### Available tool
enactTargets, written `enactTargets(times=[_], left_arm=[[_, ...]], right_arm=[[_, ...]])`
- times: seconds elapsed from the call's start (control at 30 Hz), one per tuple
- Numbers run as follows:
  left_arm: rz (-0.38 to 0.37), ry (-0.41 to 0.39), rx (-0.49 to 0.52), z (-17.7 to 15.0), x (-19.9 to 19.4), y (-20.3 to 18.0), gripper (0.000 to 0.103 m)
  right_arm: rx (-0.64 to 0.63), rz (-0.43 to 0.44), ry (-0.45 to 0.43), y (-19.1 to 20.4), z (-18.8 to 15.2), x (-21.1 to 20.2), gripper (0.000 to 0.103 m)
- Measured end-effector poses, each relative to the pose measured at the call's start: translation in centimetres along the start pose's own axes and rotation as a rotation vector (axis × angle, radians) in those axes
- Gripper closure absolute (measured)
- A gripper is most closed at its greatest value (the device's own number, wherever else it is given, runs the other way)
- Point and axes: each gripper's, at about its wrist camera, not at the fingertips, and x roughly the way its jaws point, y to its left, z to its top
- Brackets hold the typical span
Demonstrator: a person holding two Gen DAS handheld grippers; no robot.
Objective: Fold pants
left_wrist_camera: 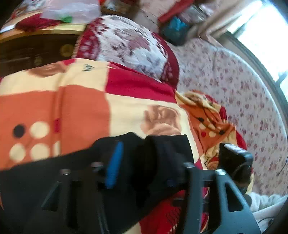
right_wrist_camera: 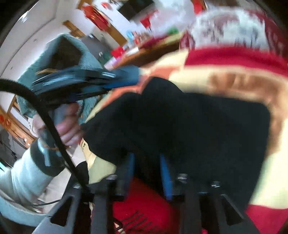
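Both wrists close over pants (left_wrist_camera: 144, 162), blurred.

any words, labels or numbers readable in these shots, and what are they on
None can be read with certainty.
Dark lettering on a cream panel of the blanket: blurred, unreadable.
Dark marks on the blanket's red part in the right wrist view: smeared, maybe a pattern rather than text.
Red hangings on the wall: too blurred.
The black pants show no label.

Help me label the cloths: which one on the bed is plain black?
The pants: the only plain black cloth. The blanket has orange, cream and red blocks; the pillow and sheet are flowered.
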Motion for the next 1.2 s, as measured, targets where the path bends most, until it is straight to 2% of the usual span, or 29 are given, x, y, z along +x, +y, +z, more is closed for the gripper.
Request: enactTargets(times=[0.07, 0.1, 0.2, 0.3, 0.33, 0.4, 0.5, 0.63, 0.67, 0.7, 0.73, 0.77, 0.8, 0.87, 0.97, 1.0, 1.07, 1.13, 1.2], left_arm=[[0.005, -0.014, -0.012, -0.8, -1.1, 0.0, 0.042], [0.022, -0.013, -0.01, -1.1, -1.2, -0.3, 0.042], [0.094, -0.004, 0.01, -2.0, -0.6, -1.7, 0.042], [0.183, 0.056, -0.019, -3.1, 2.1, -2.9, 0.042], [0.225, 0.076, -0.016, -3.6, 3.0, -3.2, 0.042], [0.291, 0.086, 0.0, -4.7, 4.4, -3.9, 0.042], [0.322, 0.091, -0.003, -5.4, 5.7, -4.6, 0.042], [0.37, 0.071, -0.056, -5.7, 7.3, -4.9, 0.042], [0.366, 0.059, -0.082, -5.8, 7.4, -4.8, 0.046], [0.359, 0.057, -0.094, -6.0, 7.4, -4.8, 0.063], [0.371, 0.065, -0.097, -6.1, 7.5, -4.8, 0.068], [0.379, 0.061, -0.103, -6.2, 7.2, -4.8, 0.081], [0.375, 0.063, -0.117, -6.4, 6.8, -4.8, 0.088], [0.36, 0.055, -0.143, -6.7, 5.3, -4.9, 0.089], [0.404, 0.055, -0.147, -6.7, 5.2, -4.5, 0.089], [0.41, 0.066, -0.159, -6.7, 5.7, -4.2, 0.089], [0.413, 0.07, -0.18, -6.8, 6.2, -3.8, 0.089], [0.402, 0.069, -0.164, -7.0, 5.6, -4.2, 0.089], [0.403, 0.069, -0.163, -7.1, 4.9, -4.3, 0.089]], right_arm=[[0.001, 0.091, -0.042, 0.5, 0.4, -1.9, 0.051], [-0.008, 0.086, -0.069, 0.7, 0.4, -3.2, 0.051], [0.017, 0.028, -0.159, 0.0, 0.4, -7.4, 0.049], [0.122, -0.057, -0.193, -3.2, 0.1, -9.7, 0.039], [0.163, -0.095, -0.192, -4.3, 0.0, -10.0, 0.038], [0.233, -0.099, -0.193, -6.2, -0.5, -10.0, 0.039], [0.307, -0.103, -0.185, -8.0, -0.6, -9.3, 0.038], [0.332, -0.086, -0.175, -9.9, 0.0, -7.9, 0.039], [0.34, -0.079, -0.166, -10.3, 0.3, -7.1, 0.04], [0.346, -0.079, -0.165, -10.4, 0.0, -7.1, 0.053], [0.349, -0.082, -0.163, -10.6, -0.1, -6.9, 0.065], [0.345, -0.098, -0.16, -10.6, -0.1, -6.8, 0.065], [0.323, -0.118, -0.157, -10.1, 0.0, -6.8, 0.067], [0.245, -0.157, -0.151, -8.4, 0.4, -7.6, 0.068], [0.109, -0.243, -0.136, -6.1, 1.3, -7.8, 0.068], [0.096, -0.28, -0.119, -6.2, 1.4, -7.3, 0.068], [0.1, -0.36, -0.032, -7.3, 1.4, -4.9, 0.061], [0.14, -0.332, -0.069, -7.8, 1.2, -5.6, 0.057], [0.169, -0.36, -0.082, -8.0, 1.2, -6.8, 0.053]])
